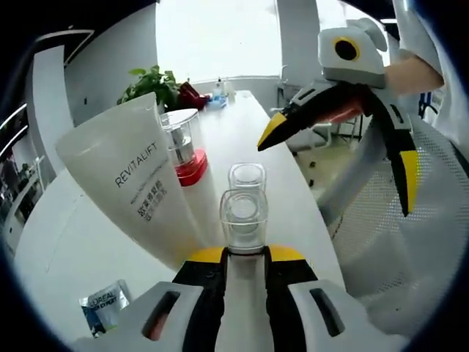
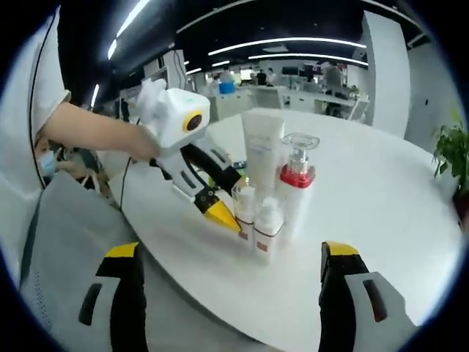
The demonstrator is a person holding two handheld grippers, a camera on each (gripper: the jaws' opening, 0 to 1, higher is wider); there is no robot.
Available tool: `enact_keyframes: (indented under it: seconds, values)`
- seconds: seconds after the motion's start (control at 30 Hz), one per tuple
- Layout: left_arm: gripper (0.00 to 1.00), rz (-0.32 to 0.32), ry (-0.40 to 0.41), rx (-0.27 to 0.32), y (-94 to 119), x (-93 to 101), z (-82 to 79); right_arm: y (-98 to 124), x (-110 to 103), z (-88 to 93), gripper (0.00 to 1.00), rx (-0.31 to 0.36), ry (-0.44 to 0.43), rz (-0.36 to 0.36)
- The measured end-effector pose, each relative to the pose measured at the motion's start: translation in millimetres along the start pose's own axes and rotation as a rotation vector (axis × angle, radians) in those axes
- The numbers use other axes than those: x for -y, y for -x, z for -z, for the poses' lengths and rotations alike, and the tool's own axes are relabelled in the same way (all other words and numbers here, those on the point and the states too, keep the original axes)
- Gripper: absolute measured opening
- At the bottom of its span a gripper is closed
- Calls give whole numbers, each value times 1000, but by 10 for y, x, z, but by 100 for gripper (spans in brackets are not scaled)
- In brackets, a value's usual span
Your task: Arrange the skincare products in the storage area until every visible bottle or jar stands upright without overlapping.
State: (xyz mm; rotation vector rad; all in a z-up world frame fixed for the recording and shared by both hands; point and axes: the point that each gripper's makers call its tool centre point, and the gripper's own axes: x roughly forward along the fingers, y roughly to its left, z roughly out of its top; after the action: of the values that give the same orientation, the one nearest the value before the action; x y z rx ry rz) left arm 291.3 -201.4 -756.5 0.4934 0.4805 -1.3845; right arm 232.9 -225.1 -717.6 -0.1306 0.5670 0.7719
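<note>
Your left gripper (image 1: 245,257) pinched a small clear-capped bottle (image 1: 243,220) at its base, upright on the white desk (image 1: 66,242). A second small bottle (image 1: 247,177) stood just behind, touching or nearly so. Beside them stood a white Revitalift tube (image 1: 135,183) and a red-collared pump bottle (image 1: 187,158). Your right gripper (image 2: 231,293) hung spread, holding nothing, well back from the cluster. The small bottle looked light, rigid and slippery, likely tippy; gripping low on the body seemed safest.

White table (image 2: 381,191), bright window (image 1: 212,37)
</note>
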Motion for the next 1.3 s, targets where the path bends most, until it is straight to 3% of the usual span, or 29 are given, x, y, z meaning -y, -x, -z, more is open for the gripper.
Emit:
enact_keyframes:
  seconds: [0.37, 0.53, 0.7, 1.0, 1.3]
  values:
    - [24, 12, 6, -9, -1, 29, 5, -15, -15, 24, 99, -9, -3, 0]
    - [26, 9, 14, -10, 1, 18, 17, 11, -57, -62, 100, 26, -4, -23]
    - [28, -1, 23, -12, 42, -26, 51, 39, 6, -77, 100, 13, 3, -1]
    - [33, -27, 38, -18, 254, -45, 145, 29, -61, -223, 100, 26, 18, -6]
    - [38, -85, 102, 6, 597, -6, 151, 5, -116, -314, 99, 30, 32, -3]
